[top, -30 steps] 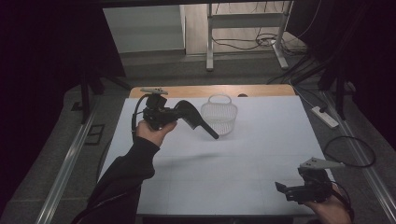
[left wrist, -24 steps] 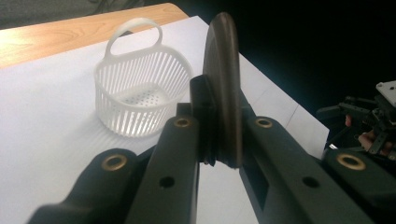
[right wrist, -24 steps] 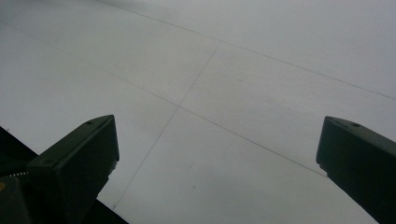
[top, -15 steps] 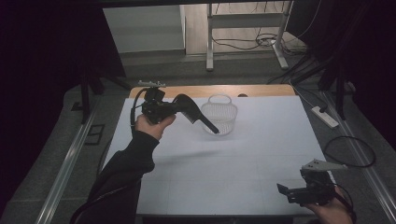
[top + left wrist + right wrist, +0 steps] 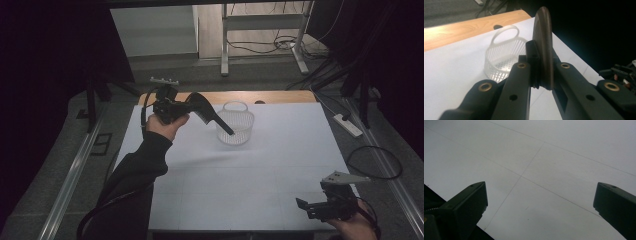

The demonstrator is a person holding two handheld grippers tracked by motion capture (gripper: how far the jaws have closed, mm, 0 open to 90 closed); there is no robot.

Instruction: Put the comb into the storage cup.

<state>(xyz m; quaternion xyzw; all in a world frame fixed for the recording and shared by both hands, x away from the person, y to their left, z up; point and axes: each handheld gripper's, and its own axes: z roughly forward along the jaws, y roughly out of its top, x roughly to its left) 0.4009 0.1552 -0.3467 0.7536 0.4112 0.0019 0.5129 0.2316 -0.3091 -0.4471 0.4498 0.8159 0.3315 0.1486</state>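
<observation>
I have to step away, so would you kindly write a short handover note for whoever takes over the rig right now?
Left gripper: shut on the black high-heeled shoe, held in the air with its heel over the white mesh basket.
Right gripper: open, holding nothing, at the near right corner of the white table.
Done: shoe picked up and brought to the basket.
Left: the shoe looks bound for the basket; lower it in, release, and draw the left gripper back.

White latticed basket [image 5: 235,127] (black shoe [image 5: 207,111])
</observation>
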